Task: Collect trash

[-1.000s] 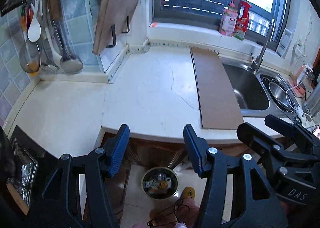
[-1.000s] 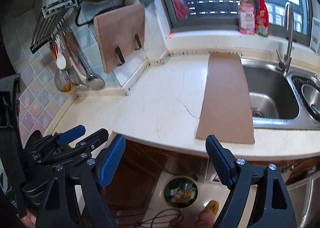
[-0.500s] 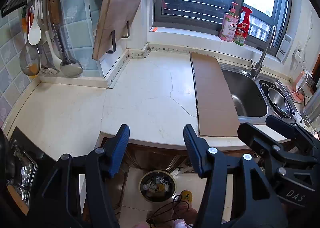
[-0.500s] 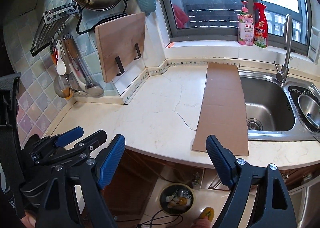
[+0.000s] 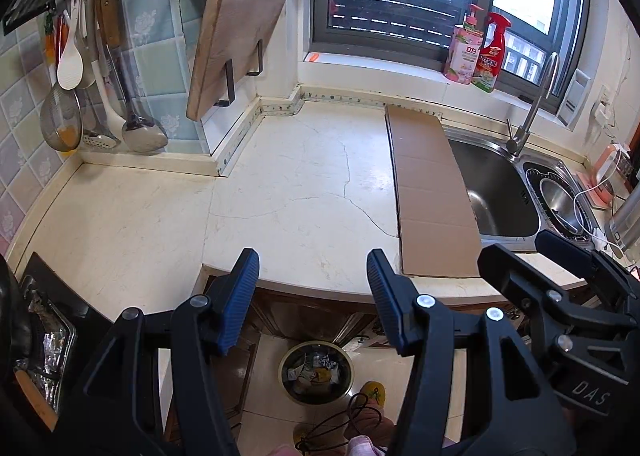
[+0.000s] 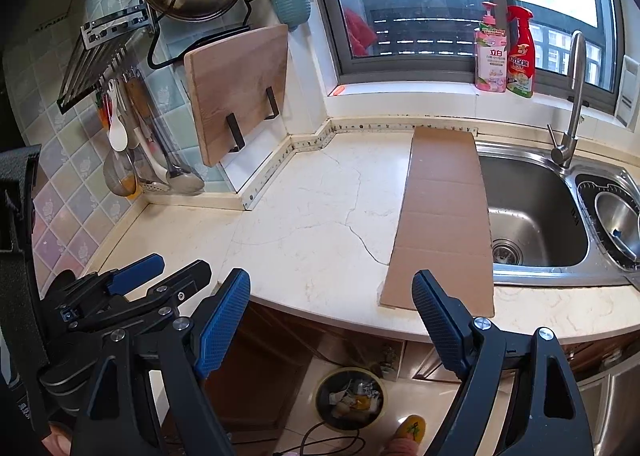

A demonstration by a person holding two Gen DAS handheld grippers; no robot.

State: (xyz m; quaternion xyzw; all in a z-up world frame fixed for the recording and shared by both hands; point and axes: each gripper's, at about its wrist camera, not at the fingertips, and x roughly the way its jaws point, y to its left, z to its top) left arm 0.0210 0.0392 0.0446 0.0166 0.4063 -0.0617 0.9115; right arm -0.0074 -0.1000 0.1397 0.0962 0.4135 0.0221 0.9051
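A round trash bin point(image 5: 316, 372) with scraps inside stands on the floor below the counter edge; it also shows in the right wrist view point(image 6: 350, 400). A long brown cardboard strip point(image 5: 432, 191) lies on the cream countertop point(image 5: 296, 191) beside the sink, also in the right wrist view point(image 6: 444, 219). My left gripper point(image 5: 312, 300) is open and empty, held in front of the counter edge above the bin. My right gripper point(image 6: 332, 320) is open and empty, to the right of the left one, near the cardboard's front end.
A steel sink point(image 6: 532, 215) with a tap point(image 6: 572, 95) is at the right. A wooden cutting board point(image 6: 240, 91) leans on the wall rack, utensils point(image 5: 80, 95) hang at left. Two bottles point(image 6: 504, 51) stand on the sill. A foot point(image 6: 412, 428) and cable lie by the bin.
Both grippers have risen and tilted up a little, so the counter and window sit lower in view. Both stay open and empty.
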